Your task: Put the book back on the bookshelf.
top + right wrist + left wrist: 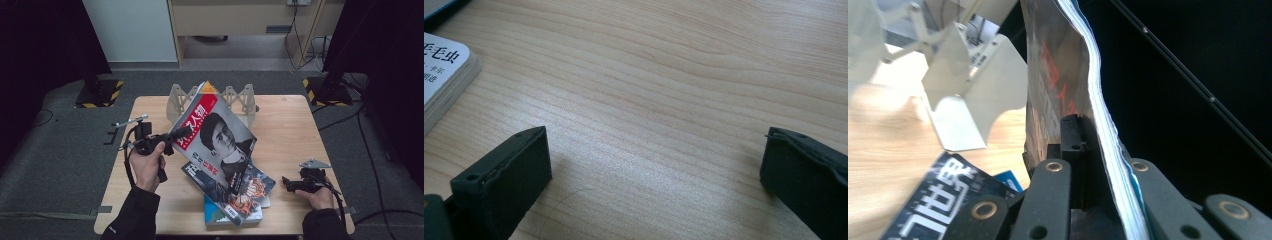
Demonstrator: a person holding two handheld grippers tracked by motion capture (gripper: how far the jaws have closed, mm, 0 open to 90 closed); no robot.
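My left gripper (pixel 173 138) is shut on the left edge of a magazine (pixel 216 134) with a portrait and red title on its cover, holding it tilted up above the wooden table (pixel 287 127). In the left gripper view the jaws of my left gripper (pixel 1092 150) pinch the magazine (pixel 1058 75), whose page edges curve upward. Near the table's right front corner my right gripper (pixel 287 182) rests low and open. Its jaws (pixel 656 165) stand wide apart over bare wood (pixel 664 70), with nothing between them.
A dark illustrated magazine (pixel 252 189) lies on a blue book (pixel 220 216) at the table's front middle; the magazine (pixel 933 207) also shows below my left jaws. A pale slotted rack (pixel 241 99) stands at the table's back edge. A white book corner (pixel 444 70) lies left of my right jaws.
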